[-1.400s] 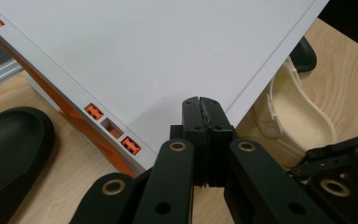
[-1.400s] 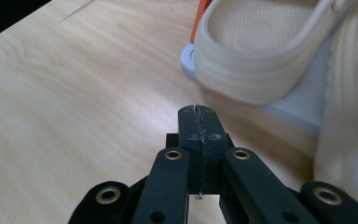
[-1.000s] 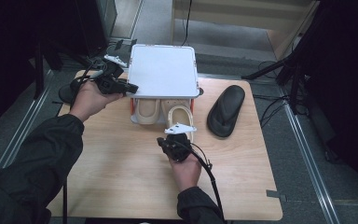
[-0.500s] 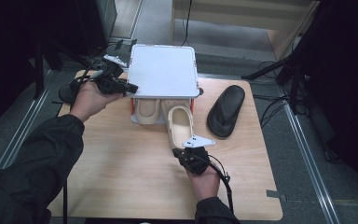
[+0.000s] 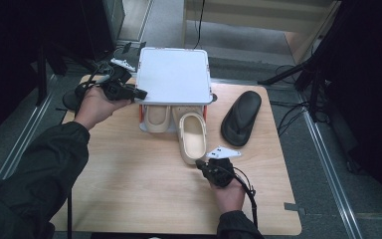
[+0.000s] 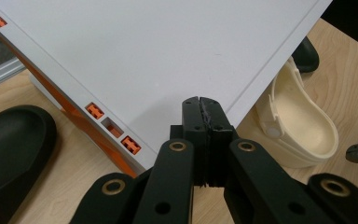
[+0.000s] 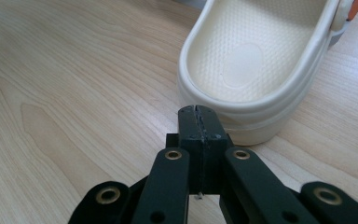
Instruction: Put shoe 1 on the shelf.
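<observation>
Wood-grain table [image 5: 129, 189] carries everything here, and the biggest thing on it is a white box [image 5: 175, 75] with orange side walls, its flat lid raised so the near side gapes toward the person. That open mouth is likely why the left gripper [image 5: 138, 93] sits where it does: its jaws are pressed together at the lid's near left corner, apparently propping or steadying it so the box stays open. In the left gripper view the tips [image 6: 200, 105] lie against the white panel's edge, closed with nothing between them.

Next down in size, a black clog [image 5: 241, 117] lies sole-up on the table to the right of the box, well apart from the hands. Another dark shoe [image 6: 9, 149] rests at the box's left side.

Two cream clogs come next. One [image 5: 156, 118] sits inside the box under the lid. The other clog [image 5: 193, 137] is half out, toe toward the box and heel toward the person, lying on the table just in front of the opening.

The right gripper [image 5: 201, 164] sits at that heel. In the right gripper view its fingers [image 7: 198, 123] are shut tight on themselves, holding nothing, tips just beside or touching the heel rim; I judge it is placed to nudge the clog rather than lift it.
</observation>
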`<state>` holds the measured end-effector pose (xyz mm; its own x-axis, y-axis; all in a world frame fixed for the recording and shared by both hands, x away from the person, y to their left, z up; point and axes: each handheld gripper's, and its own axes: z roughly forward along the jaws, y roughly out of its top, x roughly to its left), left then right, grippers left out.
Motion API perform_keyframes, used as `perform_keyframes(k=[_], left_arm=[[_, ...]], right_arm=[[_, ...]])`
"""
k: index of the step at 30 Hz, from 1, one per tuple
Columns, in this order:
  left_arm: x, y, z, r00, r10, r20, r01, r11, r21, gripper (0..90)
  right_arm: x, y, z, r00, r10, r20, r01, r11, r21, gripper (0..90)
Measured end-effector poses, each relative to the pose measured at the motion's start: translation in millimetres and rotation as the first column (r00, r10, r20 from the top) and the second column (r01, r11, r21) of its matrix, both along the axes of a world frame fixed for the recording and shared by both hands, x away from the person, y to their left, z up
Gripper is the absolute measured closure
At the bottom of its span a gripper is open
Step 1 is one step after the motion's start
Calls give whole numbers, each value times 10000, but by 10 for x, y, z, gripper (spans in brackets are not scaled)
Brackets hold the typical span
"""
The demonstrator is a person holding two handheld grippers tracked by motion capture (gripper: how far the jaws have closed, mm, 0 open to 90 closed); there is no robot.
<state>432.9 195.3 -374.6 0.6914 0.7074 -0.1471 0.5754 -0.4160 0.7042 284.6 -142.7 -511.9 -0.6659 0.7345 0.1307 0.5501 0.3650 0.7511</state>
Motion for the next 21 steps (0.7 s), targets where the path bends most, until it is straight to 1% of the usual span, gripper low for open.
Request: perform_keyframes(k=[4, 9, 12, 14, 17, 21], left_arm=[[1, 1, 0, 10000, -6, -1, 6, 10000, 0, 900], [1, 2, 0, 10000, -1, -7, 1, 10000, -11, 900], [1, 2, -1, 10000, -6, -8, 6, 10000, -14, 900], [2, 3, 0, 10000, -10, -18, 10, 10000, -11, 900], [1, -2, 0, 10000, -29, -7, 29, 10000, -5, 900], [1, 0, -1, 10000, -6, -13, 6, 10000, -14, 900]], right_arm=[[10, -7, -41, 10000, 92, -15, -93, 9999, -141, 900], [50, -36, -82, 9999, -65, -143, 61, 9997, -249, 900], [74, -38, -77, 9998, -166, -144, 164, 9997, -184, 900], [84, -30, -73, 9998, -124, -146, 123, 9999, -114, 900], [91, -3, -73, 9998, -129, -131, 128, 9998, -131, 900], [115, 43, -37, 10000, -60, 32, 61, 9999, -143, 900]])
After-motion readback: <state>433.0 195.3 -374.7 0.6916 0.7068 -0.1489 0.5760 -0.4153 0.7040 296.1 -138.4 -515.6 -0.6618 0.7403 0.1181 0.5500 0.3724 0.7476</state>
